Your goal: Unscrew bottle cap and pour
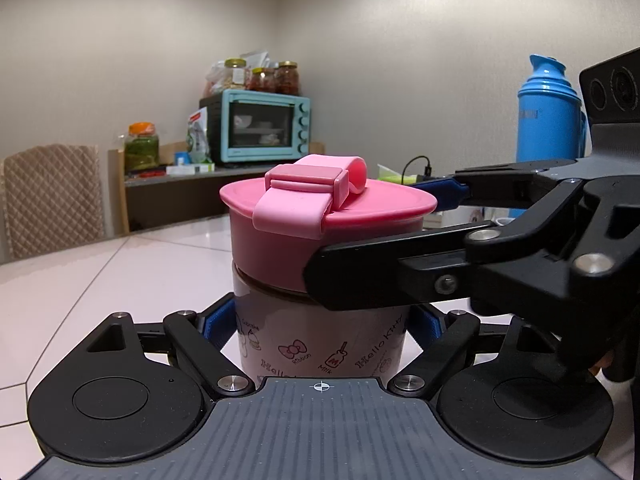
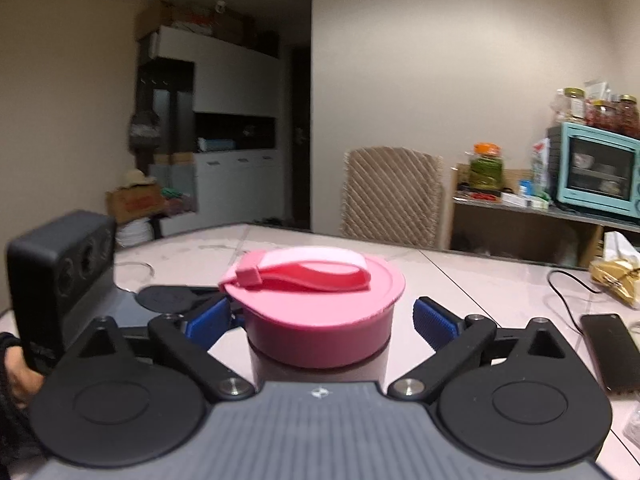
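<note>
A pale bottle (image 1: 320, 344) printed with cartoon drawings stands upright on the white table (image 1: 120, 272). My left gripper (image 1: 320, 324) is shut on its body, with a blue pad (image 1: 216, 326) pressed to each side. The pink screw cap (image 1: 280, 248) with a pink strap sits on top. My right gripper (image 2: 320, 316) comes in from the right at cap (image 2: 320, 312) height and stands open around it. Its blue pads (image 2: 434, 320) stay off the cap, with a clear gap on the right side. In the left wrist view, one right finger (image 1: 360, 276) crosses in front of the cap.
A blue thermos (image 1: 548, 112) stands behind the right gripper. A black phone (image 2: 612, 352), a cable (image 2: 572, 280) and a snack bag (image 2: 616, 276) lie on the table to the right. Beyond the table are a chair (image 2: 392, 196) and a shelf with a teal oven (image 1: 260, 126).
</note>
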`<action>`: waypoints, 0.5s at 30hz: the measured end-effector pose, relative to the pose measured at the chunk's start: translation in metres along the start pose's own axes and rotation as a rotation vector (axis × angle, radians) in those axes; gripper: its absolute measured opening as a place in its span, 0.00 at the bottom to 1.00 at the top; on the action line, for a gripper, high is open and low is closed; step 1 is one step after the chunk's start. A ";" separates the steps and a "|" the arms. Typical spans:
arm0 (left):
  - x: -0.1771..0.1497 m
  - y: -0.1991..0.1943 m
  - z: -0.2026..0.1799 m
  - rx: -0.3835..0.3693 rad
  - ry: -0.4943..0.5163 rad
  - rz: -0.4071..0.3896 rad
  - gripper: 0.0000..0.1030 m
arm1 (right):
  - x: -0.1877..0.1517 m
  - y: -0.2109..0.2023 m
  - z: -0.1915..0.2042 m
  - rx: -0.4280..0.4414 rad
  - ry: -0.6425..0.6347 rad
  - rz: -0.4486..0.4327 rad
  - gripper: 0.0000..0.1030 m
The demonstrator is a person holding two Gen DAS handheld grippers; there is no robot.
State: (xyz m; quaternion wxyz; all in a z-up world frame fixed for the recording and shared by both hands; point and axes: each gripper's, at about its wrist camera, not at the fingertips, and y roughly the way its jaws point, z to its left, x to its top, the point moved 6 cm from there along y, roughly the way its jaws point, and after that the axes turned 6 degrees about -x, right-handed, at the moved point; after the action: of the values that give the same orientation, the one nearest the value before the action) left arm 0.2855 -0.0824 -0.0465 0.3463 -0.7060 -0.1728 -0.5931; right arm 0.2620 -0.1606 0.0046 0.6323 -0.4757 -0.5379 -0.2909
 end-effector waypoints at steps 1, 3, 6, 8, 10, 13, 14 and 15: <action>0.000 0.000 0.000 0.000 0.000 0.000 0.87 | -0.001 0.001 0.000 -0.007 0.007 0.002 0.96; 0.000 0.000 0.001 0.000 0.000 0.000 0.87 | -0.002 0.003 0.000 -0.030 0.006 -0.005 0.96; 0.000 0.000 0.000 0.000 0.000 0.000 0.87 | -0.002 0.006 0.001 -0.053 0.002 -0.014 0.95; 0.000 0.000 0.000 0.000 0.000 0.000 0.87 | -0.004 0.004 0.003 -0.062 0.004 -0.017 0.95; 0.000 0.000 0.001 0.000 0.000 0.000 0.87 | -0.005 0.006 0.005 -0.076 0.017 -0.015 0.95; 0.000 0.000 0.001 0.000 0.000 0.000 0.87 | -0.007 0.007 0.006 -0.077 0.036 -0.013 0.95; 0.000 0.000 0.001 0.000 0.000 0.000 0.87 | -0.008 0.008 0.006 -0.076 0.041 -0.012 0.93; 0.000 0.000 0.001 0.000 0.000 0.000 0.87 | -0.008 0.008 0.006 -0.075 0.045 -0.012 0.90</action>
State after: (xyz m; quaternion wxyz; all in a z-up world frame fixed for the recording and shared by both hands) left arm 0.2860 -0.0821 -0.0468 0.3463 -0.7059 -0.1729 -0.5931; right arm 0.2650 -0.1532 -0.0056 0.6242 -0.4894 -0.5149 -0.3254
